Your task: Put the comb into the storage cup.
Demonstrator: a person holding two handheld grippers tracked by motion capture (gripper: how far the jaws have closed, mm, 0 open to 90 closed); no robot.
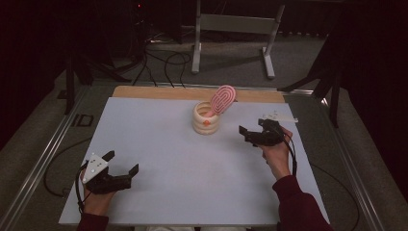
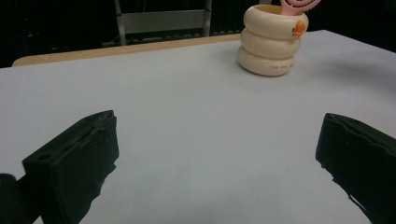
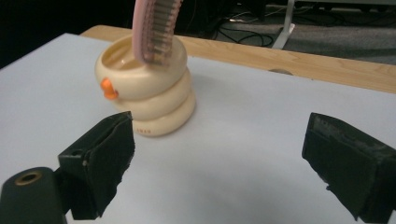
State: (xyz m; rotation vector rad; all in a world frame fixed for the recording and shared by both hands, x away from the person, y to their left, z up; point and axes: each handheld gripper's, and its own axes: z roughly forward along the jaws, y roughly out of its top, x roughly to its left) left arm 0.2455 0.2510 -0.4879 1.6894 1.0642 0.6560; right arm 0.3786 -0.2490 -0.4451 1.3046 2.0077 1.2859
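A cream holder (image 1: pixel 206 118) made of three stacked rings, with a small orange knob, stands upright on the white table (image 1: pixel 159 144) toward the back. A pink hairbrush (image 1: pixel 222 99) leans out of it, head up. The holder (image 2: pixel 272 41) is far ahead in the left gripper view and the brush head (image 2: pixel 299 4) peeks over its rim. In the right gripper view the holder (image 3: pixel 145 93) is close, ahead on the left, with the brush (image 3: pixel 156 29) in it. My left gripper (image 1: pixel 122 163) rests open at the front left. My right gripper (image 1: pixel 253 128) hovers open just right of the holder, holding nothing.
A strip of bare wood (image 1: pixel 159 92) runs along the table's back edge. A small white flat piece (image 1: pixel 279 117) lies at the right edge behind my right hand. A metal stand (image 1: pixel 233 29) and cables (image 1: pixel 163 60) are on the floor beyond the table.
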